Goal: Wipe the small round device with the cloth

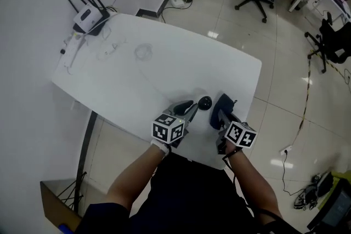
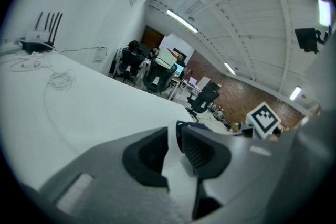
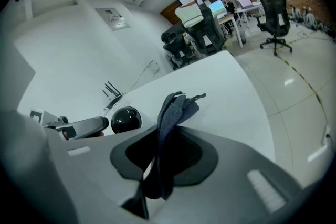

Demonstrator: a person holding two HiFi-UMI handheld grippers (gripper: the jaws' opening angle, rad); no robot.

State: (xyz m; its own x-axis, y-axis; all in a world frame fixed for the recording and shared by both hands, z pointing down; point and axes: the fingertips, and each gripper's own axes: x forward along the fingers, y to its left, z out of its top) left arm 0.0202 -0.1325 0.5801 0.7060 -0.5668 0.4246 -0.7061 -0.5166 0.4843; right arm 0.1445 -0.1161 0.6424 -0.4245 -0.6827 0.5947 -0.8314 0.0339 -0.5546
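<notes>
Pinching the dark cloth (image 3: 176,107) between its jaws, the right claw (image 3: 168,131) hangs just right of the small round device (image 1: 205,102), a black dome resting on the white worktop (image 1: 137,79) near its front edge. On the device's other side, just beside it, the left claw (image 2: 176,136) is clenched on a thin white strip (image 2: 173,165) that I cannot identify.

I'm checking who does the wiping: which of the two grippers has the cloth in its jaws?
The right gripper: a dark cloth is pinched between its jaws, while the left gripper shows no cloth.
</notes>
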